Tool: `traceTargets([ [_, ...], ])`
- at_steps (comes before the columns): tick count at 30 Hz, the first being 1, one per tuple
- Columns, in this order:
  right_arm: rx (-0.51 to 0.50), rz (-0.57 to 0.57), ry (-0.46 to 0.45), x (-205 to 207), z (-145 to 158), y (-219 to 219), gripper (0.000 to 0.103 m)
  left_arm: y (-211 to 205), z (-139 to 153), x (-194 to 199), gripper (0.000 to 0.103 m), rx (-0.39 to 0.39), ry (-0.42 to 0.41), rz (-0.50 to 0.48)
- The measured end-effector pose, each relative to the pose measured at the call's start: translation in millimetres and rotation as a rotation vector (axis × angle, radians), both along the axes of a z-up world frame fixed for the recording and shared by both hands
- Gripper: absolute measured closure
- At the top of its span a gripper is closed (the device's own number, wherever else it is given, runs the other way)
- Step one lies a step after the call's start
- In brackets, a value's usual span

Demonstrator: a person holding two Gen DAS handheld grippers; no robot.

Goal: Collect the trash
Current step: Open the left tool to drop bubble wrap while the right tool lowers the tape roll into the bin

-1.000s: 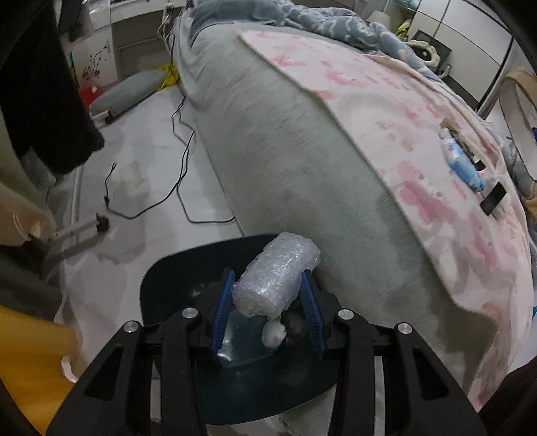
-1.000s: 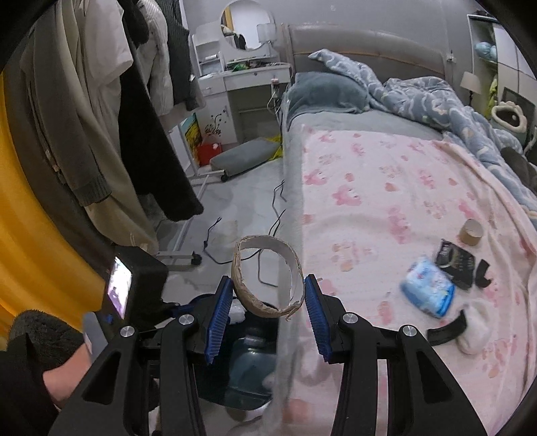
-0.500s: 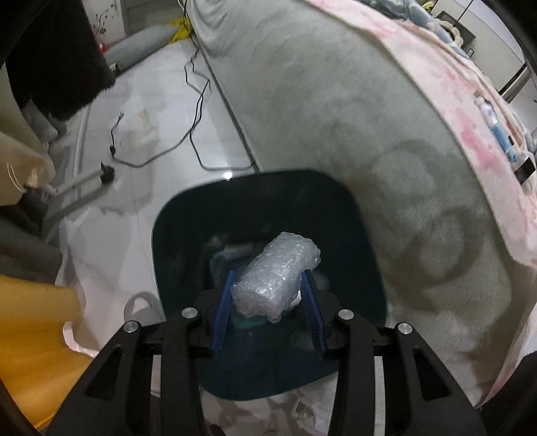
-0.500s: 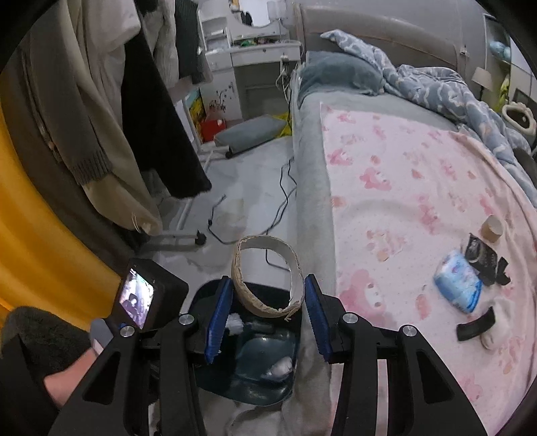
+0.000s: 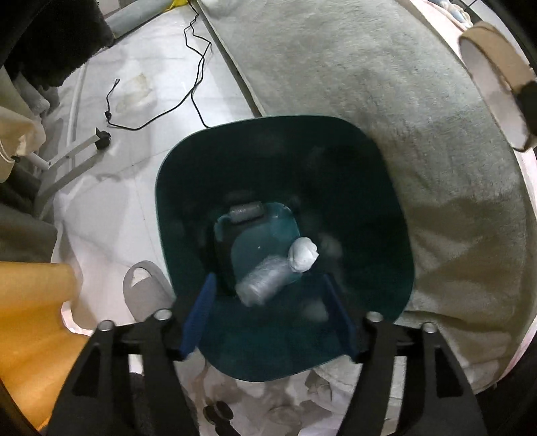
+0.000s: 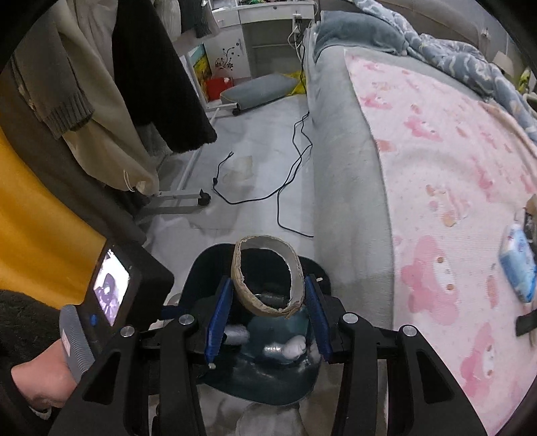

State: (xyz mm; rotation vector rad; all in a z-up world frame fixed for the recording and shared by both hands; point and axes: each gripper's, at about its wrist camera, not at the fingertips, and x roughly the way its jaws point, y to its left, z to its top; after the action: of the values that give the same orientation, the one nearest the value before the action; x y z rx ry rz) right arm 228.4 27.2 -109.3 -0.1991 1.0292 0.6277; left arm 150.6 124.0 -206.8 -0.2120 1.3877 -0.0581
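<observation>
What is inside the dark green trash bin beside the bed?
In the trash bin: a bubble-wrap roll, a white paper wad and a grey roll. Its shadowed walls hide anything else.

floor (image 6: pixel 255 141): pale tiles | bed (image 6: pixel 345 161): grey | desk (image 6: pixel 268 20): white

Indoor light was dim and cool, with soft shadows. Fisheye distortion bent the bed (image 5: pixel 386 100) edge and blackened the corners. Below the left gripper (image 5: pixel 268 308), the bubble-wrap roll (image 5: pixel 265 285) was motion-blurred inside the dark bin (image 5: pixel 335 141), its interior murky.
</observation>
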Motion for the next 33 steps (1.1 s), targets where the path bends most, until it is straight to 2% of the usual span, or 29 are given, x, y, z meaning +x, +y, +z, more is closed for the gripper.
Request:
traceTargets([
  [3, -0.015, 0.011, 0.020, 3.6, -13.0, 4.7, 0.058, 5.9, 4.7, -2.5, 0.025, -0.009, -0.015, 0.014],
  [9, -0.067, -0.011, 0.074, 15.7, -43.6, 4.8, 0.058, 17.4, 27.1, -4.3, 0.024, -0.012, -0.104, 0.043],
  [21, -0.146, 0.032, 0.185, 14.5, -93.4, 23.5, 0.058, 41.5, 111.6, -15.5, 0.024, 0.033, -0.435, 0.096],
  [27, -0.224, 0.060, 0.244, 9.7, -122.7, 29.6, 0.057, 47.8, 148.8, -18.6, 0.024, 0.015, -0.550, 0.139],
  [33, -0.267, 0.077, 0.259, 3.4, -132.5, 31.4, 0.056, 45.6, 166.2, -21.4, 0.024, 0.022, -0.628, 0.125],
])
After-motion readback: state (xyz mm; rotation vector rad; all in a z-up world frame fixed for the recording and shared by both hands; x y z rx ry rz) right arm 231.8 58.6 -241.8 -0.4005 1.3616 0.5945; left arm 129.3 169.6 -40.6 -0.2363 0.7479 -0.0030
